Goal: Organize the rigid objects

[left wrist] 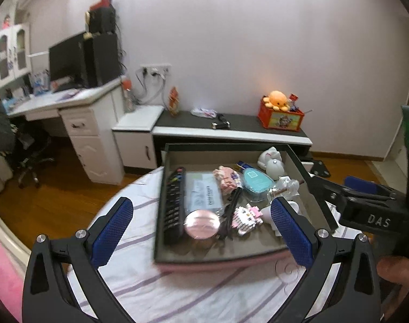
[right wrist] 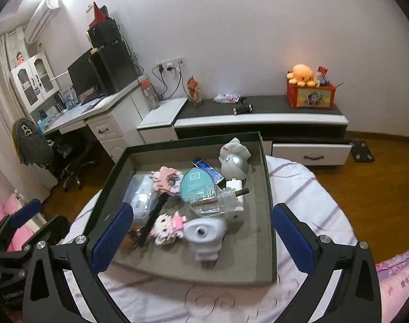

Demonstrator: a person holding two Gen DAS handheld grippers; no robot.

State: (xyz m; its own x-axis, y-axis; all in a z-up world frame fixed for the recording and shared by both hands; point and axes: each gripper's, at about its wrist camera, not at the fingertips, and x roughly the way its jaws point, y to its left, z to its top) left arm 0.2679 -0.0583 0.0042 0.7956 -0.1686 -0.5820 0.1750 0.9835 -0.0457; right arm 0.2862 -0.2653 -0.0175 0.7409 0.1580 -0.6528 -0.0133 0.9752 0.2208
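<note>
A shallow dark-rimmed tray (left wrist: 226, 262) with a grey lining lies flat ahead of both tongs, holding all items.

- Black remote control (left wrist: 173, 204): flat along the tray's left wall, just ahead of the left tongs.
- Round pink compact (left wrist: 201, 223): flat, touching the remote's near end.
- Pink-and-white brick-built figure (right wrist: 168, 227): lying between the right tongs' fingers.
- White plastic device (right wrist: 205, 235): beside the figure.
- Clear glass bottle (right wrist: 218, 202): on its side, corked.
- Teal oval case (right wrist: 196, 185): behind the bottle.
- White rounded figurine (right wrist: 234, 158): at the far corner.
</note>
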